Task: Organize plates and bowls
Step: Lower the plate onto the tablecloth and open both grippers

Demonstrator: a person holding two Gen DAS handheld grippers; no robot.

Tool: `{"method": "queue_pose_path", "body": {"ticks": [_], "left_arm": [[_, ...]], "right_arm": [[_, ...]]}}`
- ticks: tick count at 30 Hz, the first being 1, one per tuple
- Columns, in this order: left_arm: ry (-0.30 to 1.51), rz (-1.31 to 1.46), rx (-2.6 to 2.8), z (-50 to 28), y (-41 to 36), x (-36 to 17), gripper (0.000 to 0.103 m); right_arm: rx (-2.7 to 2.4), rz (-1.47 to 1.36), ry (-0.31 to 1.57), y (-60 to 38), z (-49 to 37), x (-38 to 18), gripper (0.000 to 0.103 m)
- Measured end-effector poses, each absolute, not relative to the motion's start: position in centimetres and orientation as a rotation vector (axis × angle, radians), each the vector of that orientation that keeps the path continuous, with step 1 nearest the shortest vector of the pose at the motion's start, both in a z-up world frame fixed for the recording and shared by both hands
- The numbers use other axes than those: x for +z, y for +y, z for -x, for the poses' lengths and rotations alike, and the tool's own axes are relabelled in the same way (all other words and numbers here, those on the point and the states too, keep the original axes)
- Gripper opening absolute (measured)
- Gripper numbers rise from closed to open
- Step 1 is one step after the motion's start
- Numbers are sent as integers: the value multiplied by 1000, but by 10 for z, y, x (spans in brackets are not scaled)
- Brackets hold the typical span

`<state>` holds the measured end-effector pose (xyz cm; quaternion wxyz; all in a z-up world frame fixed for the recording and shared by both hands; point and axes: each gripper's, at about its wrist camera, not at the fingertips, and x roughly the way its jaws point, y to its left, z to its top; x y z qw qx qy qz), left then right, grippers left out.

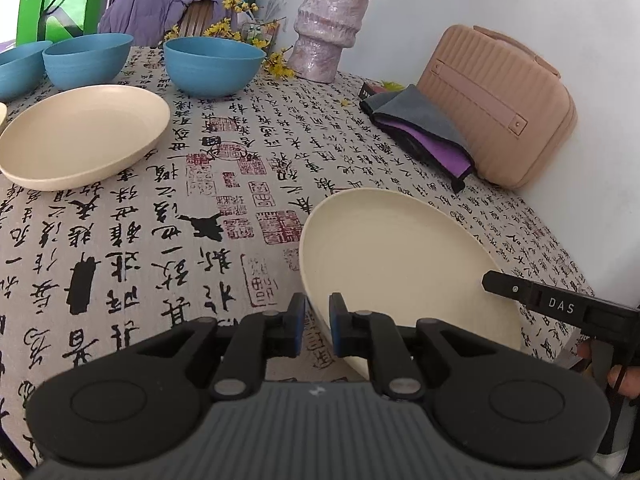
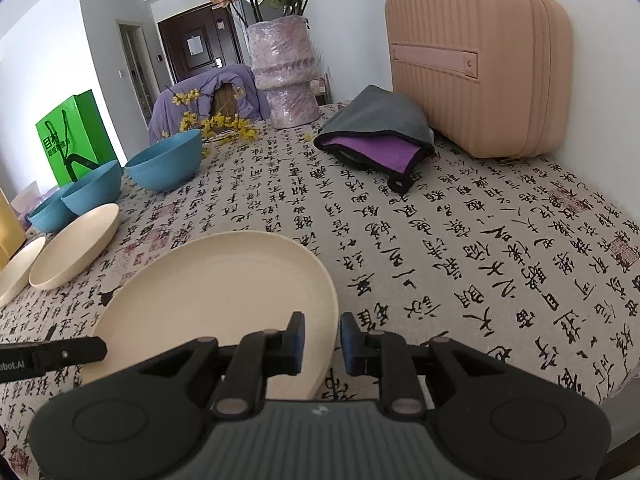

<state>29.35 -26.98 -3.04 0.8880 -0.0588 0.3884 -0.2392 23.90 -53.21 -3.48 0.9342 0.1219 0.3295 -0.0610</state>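
Observation:
A cream plate (image 1: 400, 264) lies near the table's front edge, between my two grippers. My left gripper (image 1: 318, 320) is shut on its left rim. In the right wrist view the same plate (image 2: 216, 292) has its right rim between the jaws of my right gripper (image 2: 322, 340), which stands open with a gap beside the rim. Two more cream plates (image 2: 76, 246) (image 2: 20, 268) lie to the left. Behind them stand three blue bowls (image 2: 164, 160) (image 2: 94, 192) (image 2: 50, 212), apart from one another.
A pink case (image 2: 480, 68) stands against the wall at the right, with a grey and purple cloth (image 2: 376, 136) in front of it. A tall lilac vase (image 2: 286, 72) with flowers stands at the back. A green bag (image 2: 76, 136) is beyond the table's far left.

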Motion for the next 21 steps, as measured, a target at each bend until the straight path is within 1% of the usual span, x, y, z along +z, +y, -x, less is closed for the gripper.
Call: {"method": "queue_pose_path", "body": {"ticks": [2, 4, 6, 8, 9, 10, 12, 13, 14, 15, 16, 18, 19, 20, 21], "left_arm": [[795, 115, -494, -291, -269, -27, 13], [777, 103, -486, -287, -268, -23, 18], [760, 97, -475, -283, -265, -18, 36], [744, 87, -460, -278, -262, -14, 43], [739, 81, -455, -276, -261, -12, 48], [739, 73, -443, -274, -260, -10, 52], [720, 60, -418, -266, -257, -5, 62], [704, 49, -412, -262, -255, -3, 66], [688, 35, -396, -257, -254, -1, 73], [670, 22, -382, -252, -253, 2, 77], [652, 13, -375, -247, -251, 5, 79], [625, 9, -359, -237, -246, 11, 90], [612, 11, -347, -233, -243, 13, 92], [595, 17, -328, -227, -239, 16, 99], [579, 21, -313, -222, -236, 19, 102]], "right_arm": [[-122, -239, 670, -532, -238, -34, 26], [-126, -228, 662, -531, -237, -33, 39], [-135, -215, 652, -530, -234, -30, 45], [-141, -202, 646, -529, -232, -27, 48], [-144, -196, 645, -528, -231, -26, 53], [-147, -187, 642, -527, -229, -24, 56], [-151, -165, 631, -525, -225, -20, 68], [-152, -155, 625, -525, -223, -18, 70], [-154, -143, 616, -523, -220, -16, 70], [-157, -131, 607, -522, -217, -13, 73], [-162, -122, 600, -521, -214, -10, 76], [-168, -102, 572, -516, -206, -3, 81], [-168, -92, 556, -514, -201, 1, 82], [-168, -82, 541, -511, -197, 5, 84], [-170, -68, 520, -507, -192, 9, 87]]}}
